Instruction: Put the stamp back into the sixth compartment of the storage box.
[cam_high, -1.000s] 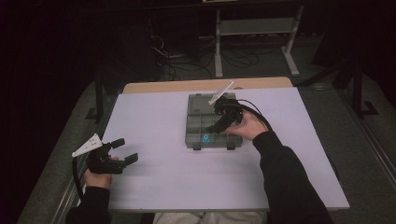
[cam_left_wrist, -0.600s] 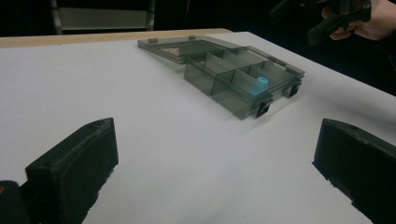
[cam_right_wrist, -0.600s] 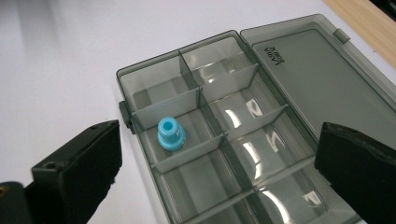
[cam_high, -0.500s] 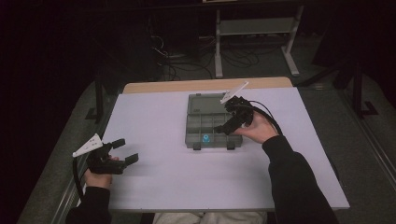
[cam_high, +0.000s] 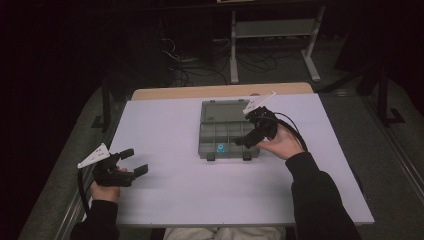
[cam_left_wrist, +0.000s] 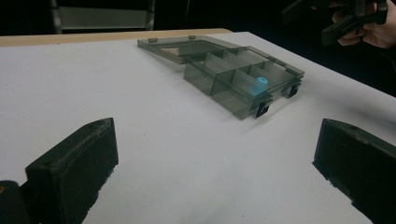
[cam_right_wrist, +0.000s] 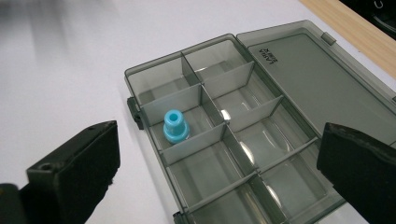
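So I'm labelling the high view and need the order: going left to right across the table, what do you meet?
Left hand-held gripper → blue piece in the grey compartment box → right hand-held gripper, open at the box's right edge.

A dark room holds a white table (cam_high: 190, 190), cables (cam_high: 192, 65) and a metal frame (cam_high: 272, 35) behind.

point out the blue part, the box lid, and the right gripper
blue part (cam_right_wrist: 175, 126), right gripper view, on its upper collar.
box lid (cam_right_wrist: 308, 79), right gripper view, on the flat inner face of the open lid.
right gripper (cam_high: 248, 136), high view, midway between its fingertips, over the box's right end.
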